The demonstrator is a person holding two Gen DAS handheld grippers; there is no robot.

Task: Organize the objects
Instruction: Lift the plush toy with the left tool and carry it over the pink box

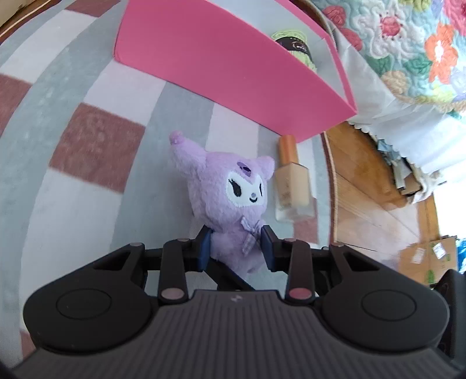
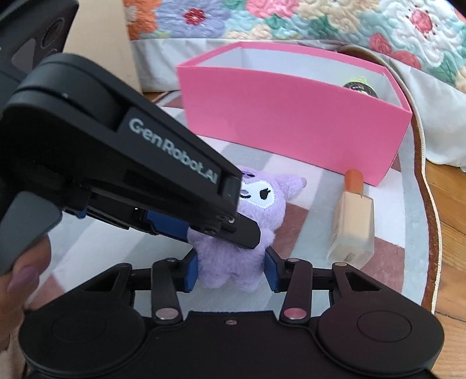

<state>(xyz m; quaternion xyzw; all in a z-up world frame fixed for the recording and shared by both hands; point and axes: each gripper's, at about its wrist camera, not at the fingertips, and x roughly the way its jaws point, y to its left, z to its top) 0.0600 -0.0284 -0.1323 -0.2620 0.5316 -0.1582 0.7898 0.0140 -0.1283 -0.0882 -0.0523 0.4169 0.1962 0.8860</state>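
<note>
A purple plush toy (image 1: 230, 201) lies on the striped rug. My left gripper (image 1: 237, 247) is shut on the plush's body, blue pads pressing both sides. In the right wrist view the plush (image 2: 233, 262) also sits between my right gripper's (image 2: 231, 272) pads, which touch its lower body; the left gripper (image 2: 221, 224) crosses in front from the left. A beige foundation bottle (image 1: 292, 186) with an orange cap lies beside the plush; it also shows in the right wrist view (image 2: 351, 224). A pink box (image 1: 221, 64) stands behind; it shows in the right wrist view (image 2: 291, 131) too.
A green-and-black item (image 2: 359, 86) lies inside the pink box. A floral quilt (image 2: 291, 20) hangs over a bed behind the box. The rug's edge (image 2: 422, 175) meets the wooden floor on the right. Cardboard boxes (image 1: 425, 259) stand on the floor at far right.
</note>
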